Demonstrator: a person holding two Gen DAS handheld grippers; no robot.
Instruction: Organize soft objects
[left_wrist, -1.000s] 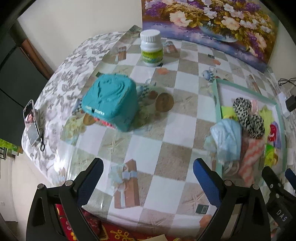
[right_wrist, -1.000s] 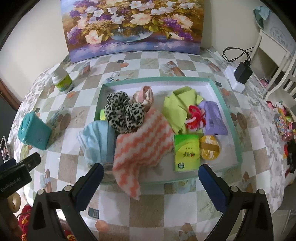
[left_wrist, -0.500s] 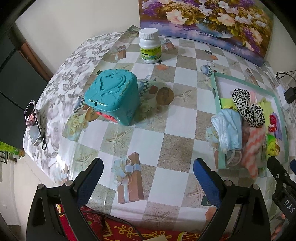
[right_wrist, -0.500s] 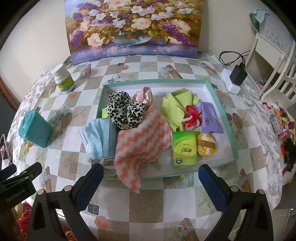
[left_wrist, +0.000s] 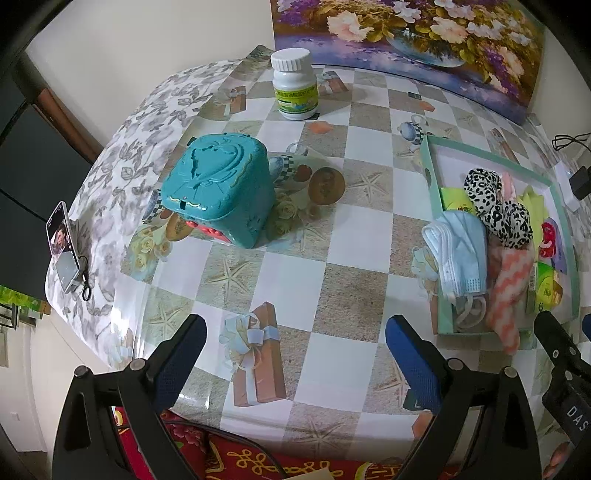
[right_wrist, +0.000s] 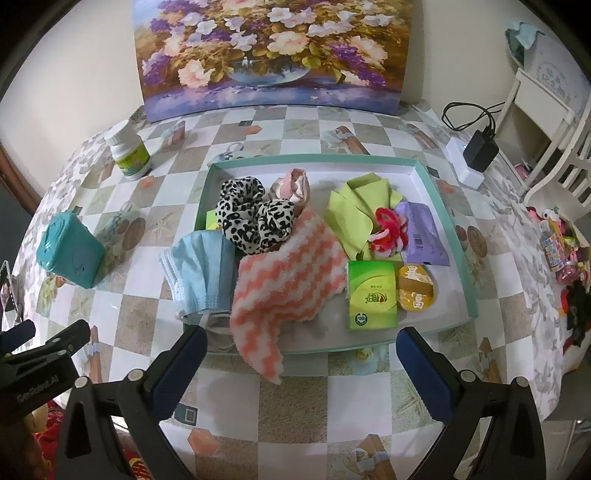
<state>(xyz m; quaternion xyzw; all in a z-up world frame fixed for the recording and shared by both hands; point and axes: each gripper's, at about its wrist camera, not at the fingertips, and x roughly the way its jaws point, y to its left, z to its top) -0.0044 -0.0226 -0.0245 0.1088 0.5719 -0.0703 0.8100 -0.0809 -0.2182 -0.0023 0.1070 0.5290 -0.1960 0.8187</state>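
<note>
The soft things sit gathered in the teal tray (right_wrist: 448, 206): the leopard scrunchies (right_wrist: 251, 218) and a pink one (right_wrist: 293, 186) toward its far left corner, the yellow-green cloth (right_wrist: 354, 214) and red hair tie (right_wrist: 386, 230) in the middle, the purple pack (right_wrist: 423, 236) toward the right wall, the green tissue pack (right_wrist: 371, 295) and a gold packet (right_wrist: 415, 290) near the front edge. Two pieces spill out (they are the untidy part): the blue face mask (right_wrist: 201, 271) hangs over the tray's left wall, and the pink-and-white wavy cloth (right_wrist: 280, 291) droops over the front edge onto the tabletop. Over the last second both my cameras have drawn back and up, so the tray looks smaller and more of the table shows, while nothing in the tray has shifted; I judge that as stepping off from the tray, which would suit either a finished gathering or a pause before tucking the overhang in. My right gripper (right_wrist: 301, 365) stands wide and empty, just in front of the tray's front edge, the cloth's tip lying between its fingers. My left gripper (left_wrist: 295, 350) is also wide and empty, over the table's near edge, with the tray off to its right and the teal box (left_wrist: 218, 194) and white bottle (left_wrist: 295, 90) beyond.
</note>
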